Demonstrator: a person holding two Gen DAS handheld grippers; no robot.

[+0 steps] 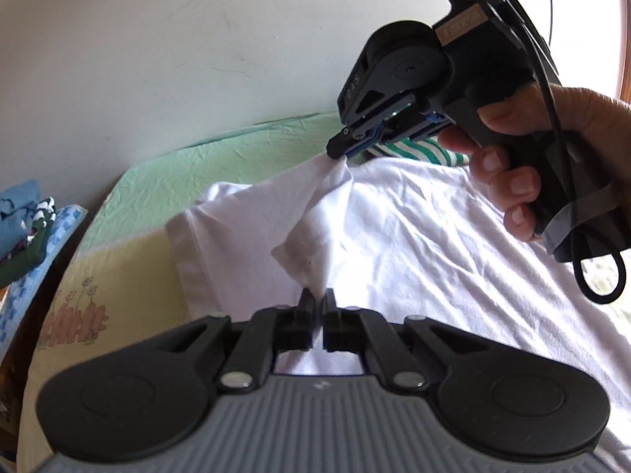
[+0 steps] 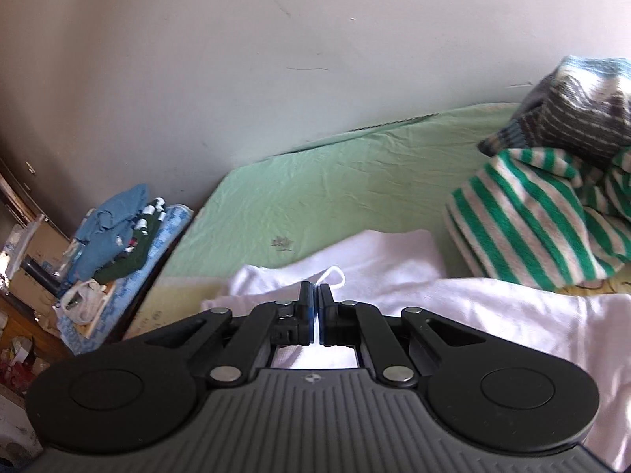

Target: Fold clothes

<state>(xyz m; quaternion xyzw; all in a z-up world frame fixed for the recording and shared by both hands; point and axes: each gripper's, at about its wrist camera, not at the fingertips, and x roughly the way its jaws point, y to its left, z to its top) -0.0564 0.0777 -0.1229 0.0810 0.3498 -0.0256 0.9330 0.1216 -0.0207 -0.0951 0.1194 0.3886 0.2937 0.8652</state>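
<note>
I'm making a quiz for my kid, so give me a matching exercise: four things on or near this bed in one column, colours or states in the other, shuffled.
Things:
1. white shirt
2. sheet
3. striped top
4. left gripper

States:
A. green and white, heaped
B. pale green, spread flat
C. shut on fabric
D. pinched at two points and lifted

Pairs: 1-D, 2-B, 3-A, 4-C

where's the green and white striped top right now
The green-and-white striped top lies bunched at the right of the right wrist view, on the green sheet, behind the white shirt.
</note>
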